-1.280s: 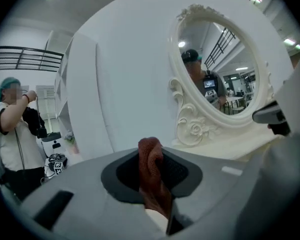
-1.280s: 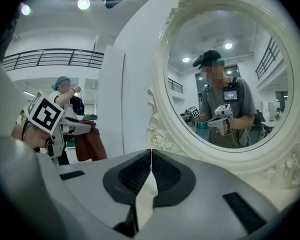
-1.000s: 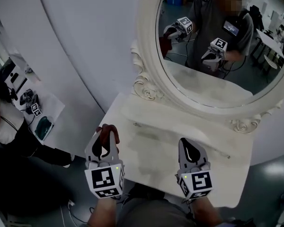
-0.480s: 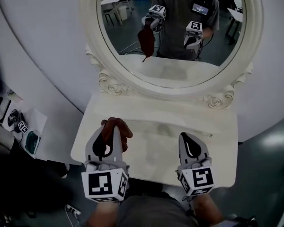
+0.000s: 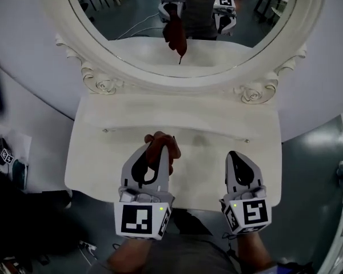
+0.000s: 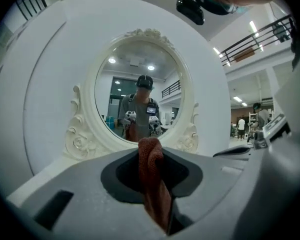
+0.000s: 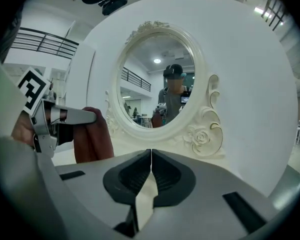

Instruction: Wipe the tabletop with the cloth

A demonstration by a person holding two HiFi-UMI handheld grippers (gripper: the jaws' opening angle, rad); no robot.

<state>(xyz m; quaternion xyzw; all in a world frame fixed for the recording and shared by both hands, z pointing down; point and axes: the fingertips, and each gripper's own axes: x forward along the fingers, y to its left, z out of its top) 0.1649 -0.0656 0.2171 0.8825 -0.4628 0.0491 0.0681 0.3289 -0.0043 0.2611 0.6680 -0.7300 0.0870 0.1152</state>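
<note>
Head view: the left gripper [image 5: 155, 150] is clamped on a reddish-brown cloth [image 5: 160, 142] over the front of the white tabletop [image 5: 108, 153]. It is nearer the middle of the tabletop than half a second ago, when it was by the front left part. Whether the cloth touches the surface is not clear. The right gripper [image 5: 238, 157] stays over the front right part, well apart from the cloth. The oval mirror [image 5: 131, 16] now sits higher in the picture, and more of the tabletop shows.

Left gripper view: the cloth [image 6: 152, 179] is bunched between the jaws and rises past their tips.

Right gripper view: the jaws of the right gripper [image 7: 151, 156] are pressed together with nothing between them. To their left, the cloth [image 7: 92, 139] hangs from the left gripper [image 7: 75, 116].
</note>
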